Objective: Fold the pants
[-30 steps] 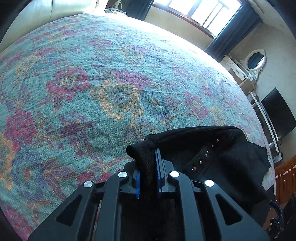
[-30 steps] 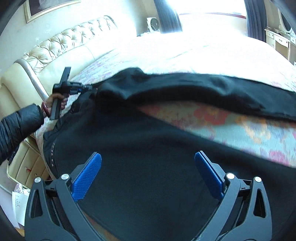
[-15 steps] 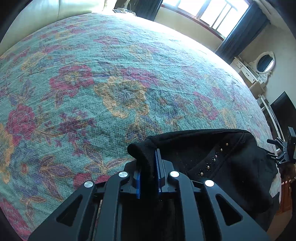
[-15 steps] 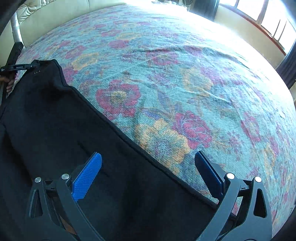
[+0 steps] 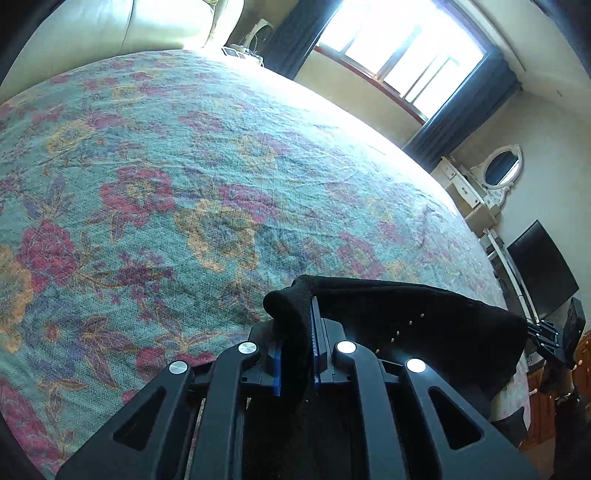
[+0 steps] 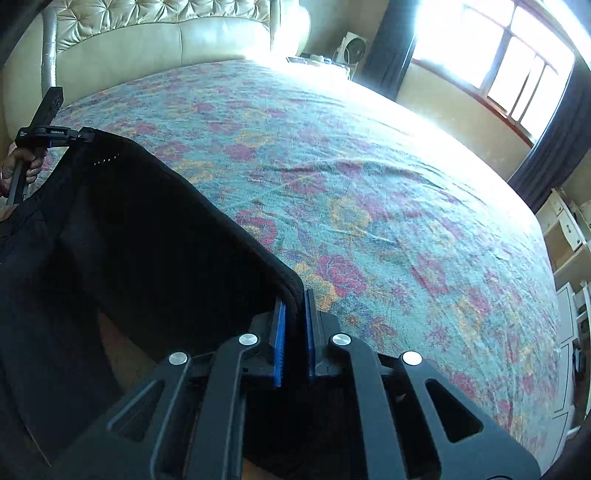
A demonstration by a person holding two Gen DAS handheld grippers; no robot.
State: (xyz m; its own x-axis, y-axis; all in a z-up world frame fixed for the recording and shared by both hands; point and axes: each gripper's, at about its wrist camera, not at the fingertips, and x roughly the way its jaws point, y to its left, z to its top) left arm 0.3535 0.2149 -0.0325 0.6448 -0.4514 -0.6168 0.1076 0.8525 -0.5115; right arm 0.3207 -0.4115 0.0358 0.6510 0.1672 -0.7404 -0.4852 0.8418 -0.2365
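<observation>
The black pants hang stretched between my two grippers above the near edge of the bed. My left gripper is shut on one end of the waistband, near a row of small studs. My right gripper is shut on the other end of the band's edge. In the right wrist view the left gripper shows at the far left, held in a hand, with the pants pinched in it. In the left wrist view the right gripper shows at the far right. The legs hang down out of sight.
The bed with a floral teal bedspread fills both views. A cream tufted headboard is at the far end. A window with dark curtains, a white dresser with an oval mirror and a dark screen stand to the right.
My right gripper, open over the pants before, has shut on the waistband edge. Both grippers have lifted and the pants now hang stretched between them.
</observation>
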